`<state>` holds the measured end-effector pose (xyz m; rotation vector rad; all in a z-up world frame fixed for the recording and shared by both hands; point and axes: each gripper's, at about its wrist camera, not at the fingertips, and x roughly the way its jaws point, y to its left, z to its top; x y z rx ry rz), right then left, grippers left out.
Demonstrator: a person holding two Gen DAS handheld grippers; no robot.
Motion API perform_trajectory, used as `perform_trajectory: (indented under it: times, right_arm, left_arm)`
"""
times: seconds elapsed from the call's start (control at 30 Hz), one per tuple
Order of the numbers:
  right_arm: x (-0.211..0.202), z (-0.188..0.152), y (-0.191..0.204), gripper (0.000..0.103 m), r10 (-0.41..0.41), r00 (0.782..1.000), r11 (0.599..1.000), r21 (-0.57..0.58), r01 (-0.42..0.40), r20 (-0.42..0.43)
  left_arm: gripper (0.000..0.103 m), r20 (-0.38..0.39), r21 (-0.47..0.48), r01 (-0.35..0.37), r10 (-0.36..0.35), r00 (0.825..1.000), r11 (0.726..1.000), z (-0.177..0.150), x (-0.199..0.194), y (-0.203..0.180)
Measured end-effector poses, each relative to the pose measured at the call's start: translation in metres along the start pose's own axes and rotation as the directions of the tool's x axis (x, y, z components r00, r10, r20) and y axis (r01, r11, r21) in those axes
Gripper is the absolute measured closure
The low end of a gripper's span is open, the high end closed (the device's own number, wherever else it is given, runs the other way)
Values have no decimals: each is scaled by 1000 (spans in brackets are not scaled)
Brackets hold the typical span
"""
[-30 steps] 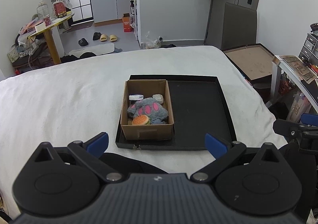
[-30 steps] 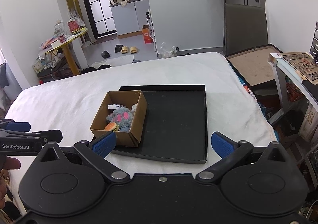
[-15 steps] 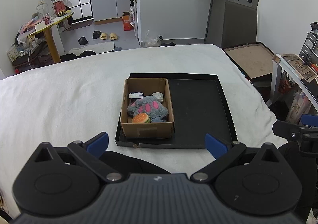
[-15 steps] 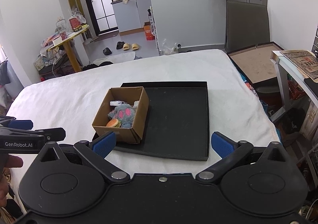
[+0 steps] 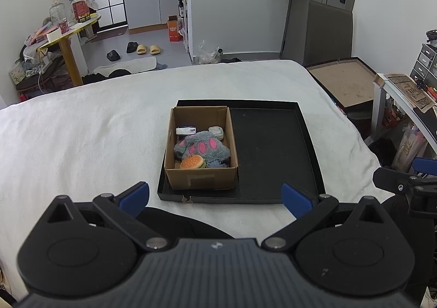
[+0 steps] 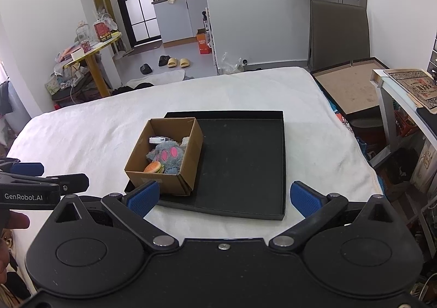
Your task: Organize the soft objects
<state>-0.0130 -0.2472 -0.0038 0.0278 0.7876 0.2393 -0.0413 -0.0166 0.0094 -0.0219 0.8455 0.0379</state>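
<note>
A brown cardboard box (image 5: 200, 181) (image 6: 166, 182) stands in the left part of a shallow black tray (image 5: 273, 149) (image 6: 245, 160) on a white bed. Inside the box lie a grey plush paw with pink pads (image 5: 203, 148) (image 6: 166, 156), a small burger toy (image 5: 192, 163) (image 6: 153, 167), a white packet (image 5: 185, 131) and a pale lump (image 5: 216, 131). My left gripper (image 5: 215, 197) hangs open in front of the tray's near edge, nothing between its fingers. My right gripper (image 6: 224, 198) is open too, over the tray's near rim, empty.
The white bed (image 5: 82, 138) spreads wide to the left of the tray. At the right are a desk edge (image 5: 404, 94) and an open flat carton (image 5: 344, 81) on the floor. A yellow side table (image 5: 68, 43) with clutter stands far left.
Both grippers have drawn back a little and tilted, so the tray and box sit slightly lower in view. Both stay open and nothing in the box has moved.
</note>
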Motion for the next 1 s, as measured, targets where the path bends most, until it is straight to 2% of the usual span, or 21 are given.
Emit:
perform_trajectory:
  times: [0.77,1.0]
  right_arm:
    - [0,-1,0,0,1,1000,1000,-7,-1,-3]
    - [4,-3,-1,0,4,1000,1000,-2,-4,-12]
  left_arm:
    - [1,-5,-1,7,-7,1000,1000,-1,1,-1]
    - [1,20,4,15,-15,1000,1000,-5,2,0]
